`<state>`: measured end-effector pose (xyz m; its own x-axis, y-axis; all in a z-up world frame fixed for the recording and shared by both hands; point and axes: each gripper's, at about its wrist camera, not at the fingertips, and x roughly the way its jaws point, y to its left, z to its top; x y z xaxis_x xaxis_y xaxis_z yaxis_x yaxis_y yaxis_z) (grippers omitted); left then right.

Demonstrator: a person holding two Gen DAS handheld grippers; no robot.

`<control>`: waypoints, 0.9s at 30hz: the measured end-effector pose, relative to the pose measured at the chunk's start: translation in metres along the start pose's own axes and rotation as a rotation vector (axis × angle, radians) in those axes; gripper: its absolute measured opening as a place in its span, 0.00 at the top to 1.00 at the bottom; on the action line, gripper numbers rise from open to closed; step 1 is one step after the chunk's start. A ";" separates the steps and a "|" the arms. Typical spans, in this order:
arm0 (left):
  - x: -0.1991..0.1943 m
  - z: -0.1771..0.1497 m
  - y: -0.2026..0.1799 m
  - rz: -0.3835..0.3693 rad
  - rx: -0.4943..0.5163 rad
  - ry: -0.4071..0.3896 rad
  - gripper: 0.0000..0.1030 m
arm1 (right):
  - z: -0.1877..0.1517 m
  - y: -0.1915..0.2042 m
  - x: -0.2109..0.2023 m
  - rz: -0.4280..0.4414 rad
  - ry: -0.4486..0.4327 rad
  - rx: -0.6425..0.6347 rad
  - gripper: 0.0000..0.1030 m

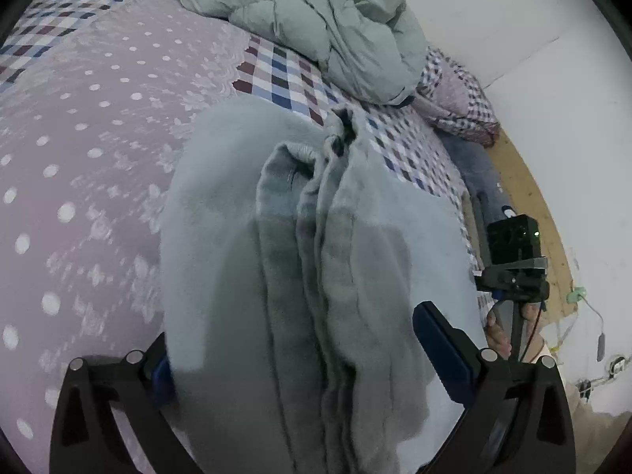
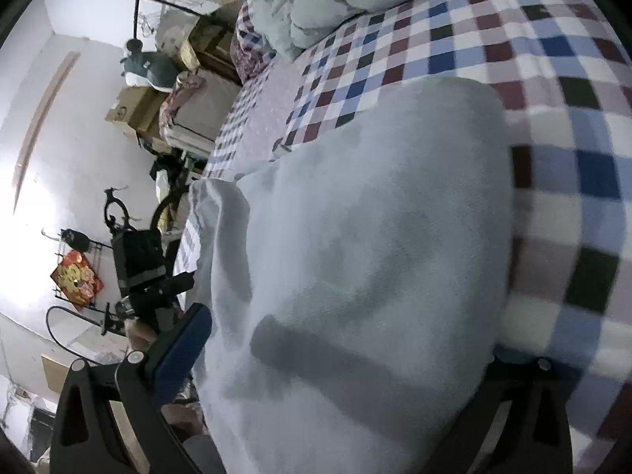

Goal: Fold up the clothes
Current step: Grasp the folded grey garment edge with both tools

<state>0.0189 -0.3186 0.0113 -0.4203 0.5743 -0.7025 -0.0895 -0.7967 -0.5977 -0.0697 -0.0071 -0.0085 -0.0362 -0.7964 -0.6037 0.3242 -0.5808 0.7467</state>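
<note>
A pale grey-blue fleece garment (image 1: 316, 276), bunched into long pleats, is draped between the wide-spread fingers of the left gripper (image 1: 292, 359), with nothing pinched. Ahead of it, a lilac dotted and checked bedspread (image 1: 91, 138) offers open room. The right gripper (image 2: 343, 355) is seen spread too, though its right finger is buried under cloth. The pleats should be smoothed flat before creasing. The bed edge lies left of the right gripper.

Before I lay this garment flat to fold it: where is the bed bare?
Bare: the dotted pink spread left of the grey garment, and the checked sheet beyond it. Crowded: the far end, under the heaped green quilt, and the pillow beside it.
</note>
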 end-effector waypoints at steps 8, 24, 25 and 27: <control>0.002 0.001 -0.002 0.013 0.004 -0.012 0.01 | 0.008 -0.002 0.008 0.060 0.001 -0.009 0.00; -0.004 -0.019 -0.023 0.022 -0.062 0.017 0.01 | -0.028 0.033 0.006 -0.056 0.027 -0.083 0.00; -0.004 -0.018 -0.026 0.037 -0.056 0.018 0.01 | -0.030 0.037 0.006 -0.093 0.025 -0.096 0.00; -0.008 -0.020 -0.034 0.069 -0.016 0.008 0.07 | -0.034 0.044 0.004 -0.166 0.018 -0.122 0.17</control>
<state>0.0433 -0.2924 0.0296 -0.4174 0.5194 -0.7457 -0.0460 -0.8316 -0.5535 -0.0238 -0.0300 0.0130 -0.0816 -0.6878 -0.7213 0.4270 -0.6780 0.5983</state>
